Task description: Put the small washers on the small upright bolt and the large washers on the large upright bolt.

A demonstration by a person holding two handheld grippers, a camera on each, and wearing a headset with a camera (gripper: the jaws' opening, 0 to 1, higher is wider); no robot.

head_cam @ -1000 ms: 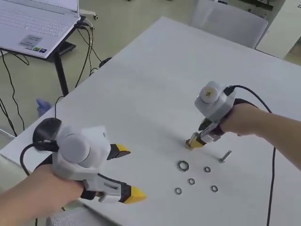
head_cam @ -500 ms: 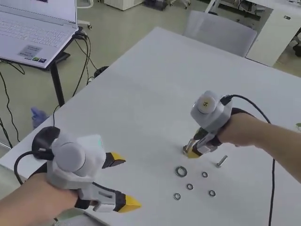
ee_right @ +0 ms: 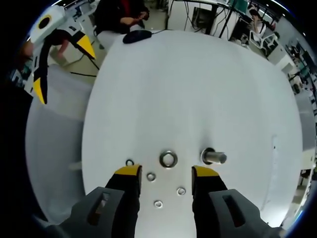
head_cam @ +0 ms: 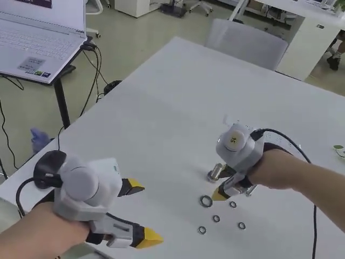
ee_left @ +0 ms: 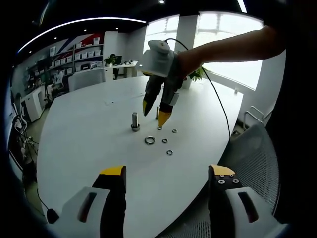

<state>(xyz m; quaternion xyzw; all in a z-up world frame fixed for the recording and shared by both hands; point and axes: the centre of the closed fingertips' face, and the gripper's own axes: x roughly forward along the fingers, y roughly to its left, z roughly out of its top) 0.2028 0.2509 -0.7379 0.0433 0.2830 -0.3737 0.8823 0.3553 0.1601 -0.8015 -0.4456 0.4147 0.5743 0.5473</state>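
The large bolt (head_cam: 214, 172) (ee_left: 134, 121) (ee_right: 213, 156) stands upright on the white table, free of any grip. Just beside it my right gripper (head_cam: 225, 190) (ee_left: 155, 112) (ee_right: 167, 172) hovers open, tips pointing down over the large washer (head_cam: 206, 201) (ee_left: 149, 140) (ee_right: 168, 159). Several small washers (head_cam: 216, 218) (ee_left: 169, 152) (ee_right: 151, 176) lie scattered close by. A small bolt (head_cam: 250, 190) lies flat, mostly hidden behind the right gripper. My left gripper (head_cam: 143, 211) (ee_left: 168, 171) (ee_right: 62, 67) is open and holds nothing, near the table's front left edge.
A laptop (head_cam: 38, 32) sits on a stand left of the table (head_cam: 178, 102), with cables hanging under it. A grey chair (head_cam: 245, 43) stands at the far edge. The table's near edge runs just under my left gripper.
My right gripper has let go of the large bolt, which now stands upright alone, and has drawn back over the washers with its jaws apart. The left gripper has barely moved.
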